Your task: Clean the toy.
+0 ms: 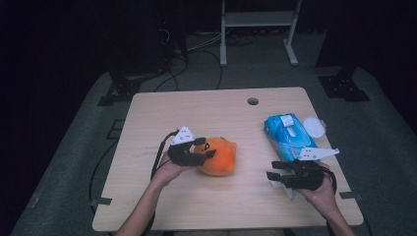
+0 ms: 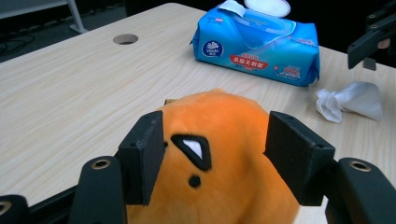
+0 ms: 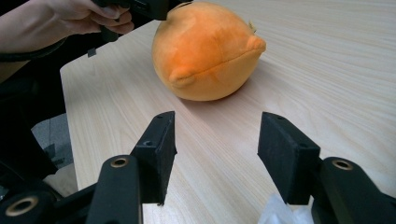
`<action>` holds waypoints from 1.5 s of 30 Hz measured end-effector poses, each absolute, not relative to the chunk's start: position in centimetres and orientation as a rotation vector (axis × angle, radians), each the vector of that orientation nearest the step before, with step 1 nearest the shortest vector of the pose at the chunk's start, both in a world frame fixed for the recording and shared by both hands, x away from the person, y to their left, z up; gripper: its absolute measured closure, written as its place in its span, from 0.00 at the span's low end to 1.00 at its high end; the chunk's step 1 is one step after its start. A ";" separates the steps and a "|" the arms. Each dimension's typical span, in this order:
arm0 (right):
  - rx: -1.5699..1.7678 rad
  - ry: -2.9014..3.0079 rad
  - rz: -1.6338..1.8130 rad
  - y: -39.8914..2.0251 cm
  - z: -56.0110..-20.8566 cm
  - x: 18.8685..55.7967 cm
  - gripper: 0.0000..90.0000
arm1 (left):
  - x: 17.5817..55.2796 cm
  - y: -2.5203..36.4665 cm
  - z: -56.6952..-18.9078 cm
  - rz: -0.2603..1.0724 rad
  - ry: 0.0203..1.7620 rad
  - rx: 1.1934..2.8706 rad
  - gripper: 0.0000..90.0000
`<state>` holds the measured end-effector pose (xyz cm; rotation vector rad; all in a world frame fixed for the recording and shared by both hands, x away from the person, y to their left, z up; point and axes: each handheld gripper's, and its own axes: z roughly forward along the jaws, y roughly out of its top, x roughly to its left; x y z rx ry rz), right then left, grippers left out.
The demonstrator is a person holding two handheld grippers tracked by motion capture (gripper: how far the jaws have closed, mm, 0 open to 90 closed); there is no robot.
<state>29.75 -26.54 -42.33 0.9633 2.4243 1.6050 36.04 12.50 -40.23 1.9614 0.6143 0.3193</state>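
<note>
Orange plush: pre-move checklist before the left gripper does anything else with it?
1. Orange plush between the left gripper jaws: ok.
2. Pads pressing on the plush: cannot tell; it fills the gap, but no squeeze shows.
3. Plush resting on the table: ok.
4. Right gripper open, nothing between its jaws: ok.
5. Crumpled tissue apart from the plush: ok.
6. Wet-wipe pack apart from the plush, lid open: ok.

Orange plush toy [image 1: 219,156], round, black-and-white eye patch, resting on table centre-left, between left gripper pads.
</note>
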 end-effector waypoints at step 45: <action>1.001 2.422 1.601 -26.9 -42.8 29.8 0.47 | 32.4 18.9 -43.1 0.267 0.741 1.956 0.28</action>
